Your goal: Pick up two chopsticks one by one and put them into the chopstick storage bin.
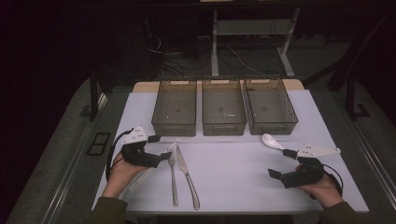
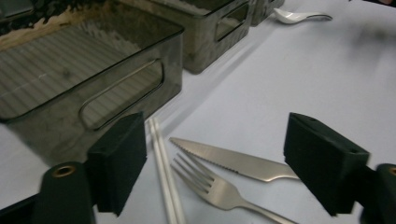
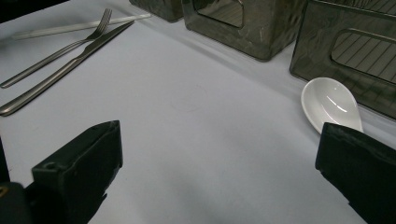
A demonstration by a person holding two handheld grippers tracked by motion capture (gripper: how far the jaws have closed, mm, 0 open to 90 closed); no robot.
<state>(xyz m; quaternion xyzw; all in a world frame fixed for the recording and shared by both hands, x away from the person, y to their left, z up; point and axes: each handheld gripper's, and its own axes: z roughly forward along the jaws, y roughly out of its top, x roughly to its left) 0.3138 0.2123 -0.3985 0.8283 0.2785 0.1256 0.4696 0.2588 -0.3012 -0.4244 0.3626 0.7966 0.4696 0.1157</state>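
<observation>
On the white table (image 1: 233,177), a pair of white chopsticks (image 1: 142,177), a steel fork (image 1: 173,175) and a steel knife (image 1: 188,177) lie side by side at the front left. My left gripper (image 1: 160,147) hovers low over their far ends, open. In the left gripper view its jaws straddle the chopsticks (image 2: 163,172), the fork (image 2: 210,184) and the knife (image 2: 224,158) without touching them. A white ceramic spoon (image 1: 271,140) lies at the right. My right gripper (image 1: 281,163) stands open just in front of it, the spoon (image 3: 329,102) beside its right jaw.
Three smoky clear plastic bins stand in a row at the back of the table: the left bin (image 1: 173,128), the middle bin (image 1: 223,128) and the right bin (image 1: 273,127), each with nothing inside. The left bin's handle wall (image 2: 93,88) is close ahead of my left gripper.
</observation>
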